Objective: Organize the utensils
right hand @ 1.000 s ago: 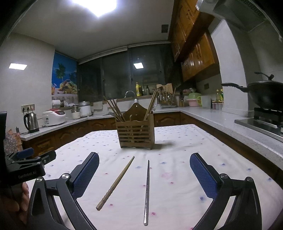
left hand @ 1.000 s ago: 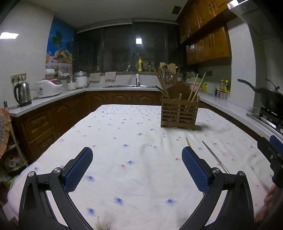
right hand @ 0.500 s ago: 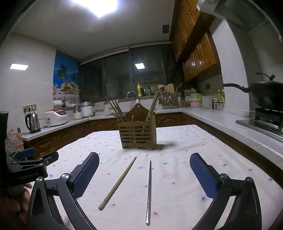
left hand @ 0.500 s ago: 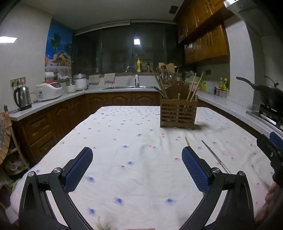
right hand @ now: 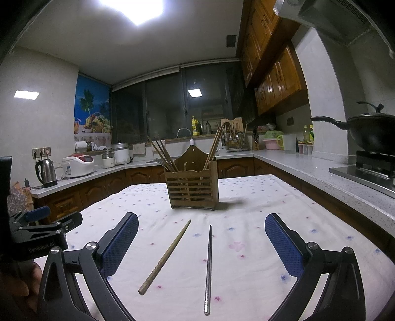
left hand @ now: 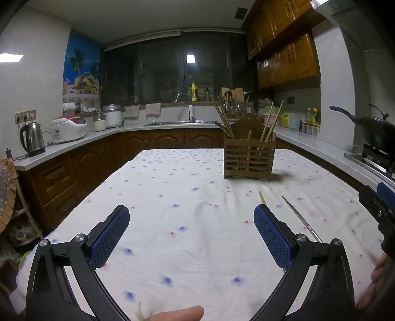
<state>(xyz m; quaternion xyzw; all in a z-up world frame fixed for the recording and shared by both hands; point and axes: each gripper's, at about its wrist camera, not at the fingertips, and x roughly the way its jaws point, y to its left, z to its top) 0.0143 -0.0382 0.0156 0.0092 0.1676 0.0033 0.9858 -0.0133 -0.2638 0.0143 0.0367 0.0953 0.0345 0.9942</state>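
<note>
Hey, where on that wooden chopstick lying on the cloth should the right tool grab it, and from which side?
Probably from above, jaws spanning the width of the wooden chopstick, near its thick carved end closest to the right tool. It lies flat on the tablecloth, thin tip toward the wooden holder, with a clear gap from the metal chopstick on its right. The thick end gives more to pinch.

The room is dimly lit from above. A bright ceiling light (right hand: 132, 10) is blown out to white glare in the right wrist view. Smaller light squares are mirrored in the dark window (left hand: 190, 58). A soft shadow is cast to the right of the wooden holder (right hand: 192, 187). Straight lines are bent at the edges, and the corners are darkened. Far things are shown slightly fuzzy.
</note>
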